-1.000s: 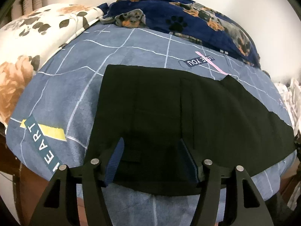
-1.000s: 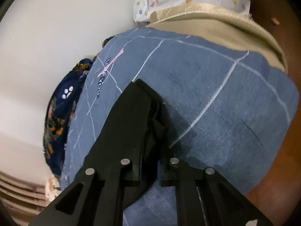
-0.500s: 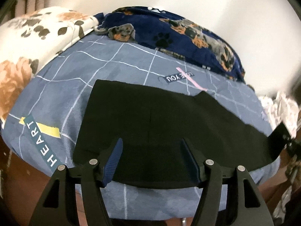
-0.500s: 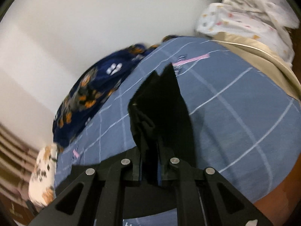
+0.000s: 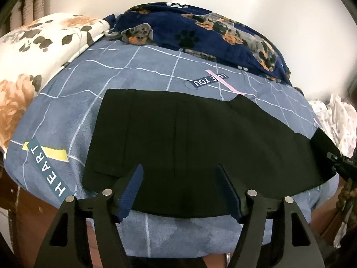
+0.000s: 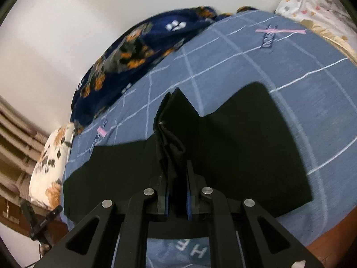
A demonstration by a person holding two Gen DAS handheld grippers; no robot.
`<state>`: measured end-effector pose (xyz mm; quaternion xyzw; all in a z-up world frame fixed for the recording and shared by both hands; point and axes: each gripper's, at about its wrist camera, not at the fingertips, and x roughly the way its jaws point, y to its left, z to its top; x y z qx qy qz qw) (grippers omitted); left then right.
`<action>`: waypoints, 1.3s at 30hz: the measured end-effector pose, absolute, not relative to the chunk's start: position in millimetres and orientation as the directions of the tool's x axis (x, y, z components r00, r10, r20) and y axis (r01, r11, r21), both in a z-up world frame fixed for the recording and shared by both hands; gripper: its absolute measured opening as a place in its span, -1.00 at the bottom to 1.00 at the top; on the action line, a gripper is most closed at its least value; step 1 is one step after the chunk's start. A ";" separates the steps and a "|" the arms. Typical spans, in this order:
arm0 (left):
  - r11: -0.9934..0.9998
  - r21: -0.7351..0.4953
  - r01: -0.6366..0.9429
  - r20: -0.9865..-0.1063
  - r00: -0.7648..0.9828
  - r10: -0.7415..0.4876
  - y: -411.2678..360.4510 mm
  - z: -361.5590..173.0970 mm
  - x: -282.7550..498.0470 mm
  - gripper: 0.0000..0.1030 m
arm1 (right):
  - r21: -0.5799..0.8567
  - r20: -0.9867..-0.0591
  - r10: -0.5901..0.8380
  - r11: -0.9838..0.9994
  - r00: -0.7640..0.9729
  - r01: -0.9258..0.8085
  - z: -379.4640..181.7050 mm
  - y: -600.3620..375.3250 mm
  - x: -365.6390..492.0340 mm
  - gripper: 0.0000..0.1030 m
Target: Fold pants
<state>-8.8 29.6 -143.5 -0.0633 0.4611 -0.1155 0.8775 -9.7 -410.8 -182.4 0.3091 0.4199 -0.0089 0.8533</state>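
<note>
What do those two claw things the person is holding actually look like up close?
Both look alike. The left gripper and the right gripper are matte black frames of flat plates with triangular cut-outs, joined by round silver pins. Each has two narrow fingers faced with ribbed dark blue pads. No cables, markings or sleeves show.

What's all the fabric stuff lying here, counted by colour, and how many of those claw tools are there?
Black pants: 1
Grey-blue grid-lined bedspread: 1
Navy dog-print blanket: 1
White floral pillow: 1
White dotted cloth: 1
Claws: 2, the left claw opening with nothing gripped, the right claw shut on the pants
Total: 7
</note>
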 end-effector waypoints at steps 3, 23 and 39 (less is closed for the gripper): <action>0.966 -0.205 0.156 -0.797 0.547 -0.257 26.3 -143.8 -9.6 0.44 | 0.526 -0.719 0.261 0.810 0.644 0.259 -184.1 -397.8 -8.0 -0.80; 0.967 -0.082 0.242 -0.820 0.535 -0.204 -1.0 -149.1 -16.6 0.61 | 0.459 -0.757 0.329 0.883 0.564 0.101 -195.7 -304.9 13.1 -0.80; 0.967 -0.098 0.235 -0.835 0.510 -0.208 1.4 -155.0 -13.5 0.61 | 0.401 -0.781 0.326 0.916 0.533 0.027 -199.3 -269.3 20.2 -0.79</action>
